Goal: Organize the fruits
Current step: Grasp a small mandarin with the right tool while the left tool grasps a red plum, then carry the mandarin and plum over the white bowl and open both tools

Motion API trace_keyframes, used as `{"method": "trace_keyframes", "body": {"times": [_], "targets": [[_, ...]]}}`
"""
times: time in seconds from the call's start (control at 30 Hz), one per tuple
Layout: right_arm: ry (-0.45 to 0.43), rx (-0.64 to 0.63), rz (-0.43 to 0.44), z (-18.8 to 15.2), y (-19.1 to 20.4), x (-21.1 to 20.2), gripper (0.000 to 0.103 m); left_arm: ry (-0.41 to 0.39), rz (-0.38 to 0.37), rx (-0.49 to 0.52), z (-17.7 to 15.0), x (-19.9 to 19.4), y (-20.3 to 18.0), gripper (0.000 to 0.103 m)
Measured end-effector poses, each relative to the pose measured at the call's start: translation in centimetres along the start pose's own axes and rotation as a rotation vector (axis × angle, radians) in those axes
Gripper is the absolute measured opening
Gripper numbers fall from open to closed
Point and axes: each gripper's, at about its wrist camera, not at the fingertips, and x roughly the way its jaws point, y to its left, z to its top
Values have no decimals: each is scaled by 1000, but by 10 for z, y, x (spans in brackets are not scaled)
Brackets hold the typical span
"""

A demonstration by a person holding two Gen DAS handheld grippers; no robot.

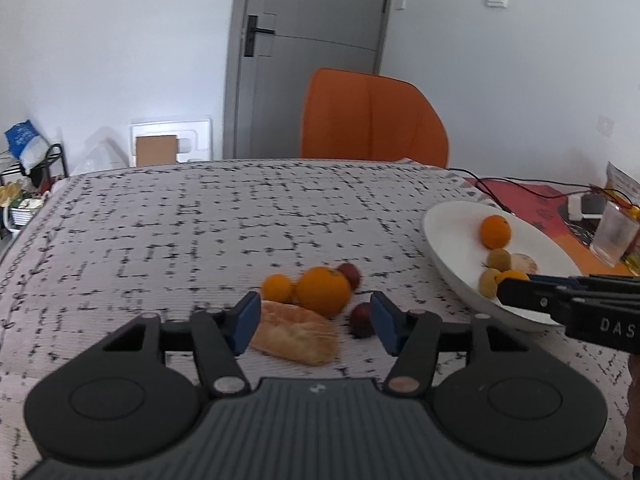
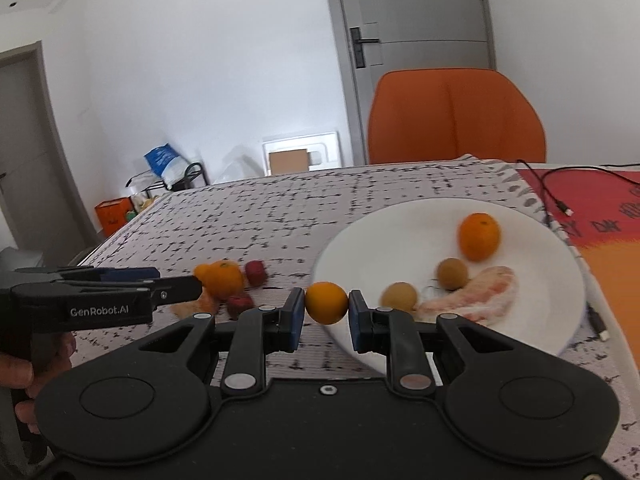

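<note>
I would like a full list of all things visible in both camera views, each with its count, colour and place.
plate: one, white, right on the table
fruit on plate: one orange, two brown balls, one pale pink segment
loose fruit pile: two oranges, two dark red fruits, one pale peeled piece, left of the plate
small orange: one, clamped in the right tool
tablecloth: white, black marks
chair: orange, behind the table
door: grey
cable: black
glass: clear
left tool: open over the pile
right tool: shut
hand: holding the left tool
</note>
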Motion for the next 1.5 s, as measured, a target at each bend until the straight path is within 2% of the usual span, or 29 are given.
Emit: {"method": "trace_keyframes", "body": {"times": [0.23,0.7,0.83,1.5], "targets": [[-11,30,-32,-3,-21,-6,22,24,-30,34,0,13,-19,45],[-41,113,-98,-12,-68,-18,22,66,-8,90,-2,38,-41,38],[-51,135,-106,-13,-78,-21,22,102,28,90,-4,50,-45,24],[-87,151,-127,-8,-109,-22,22,-3,-2,147,36,44,-80,23]]}}
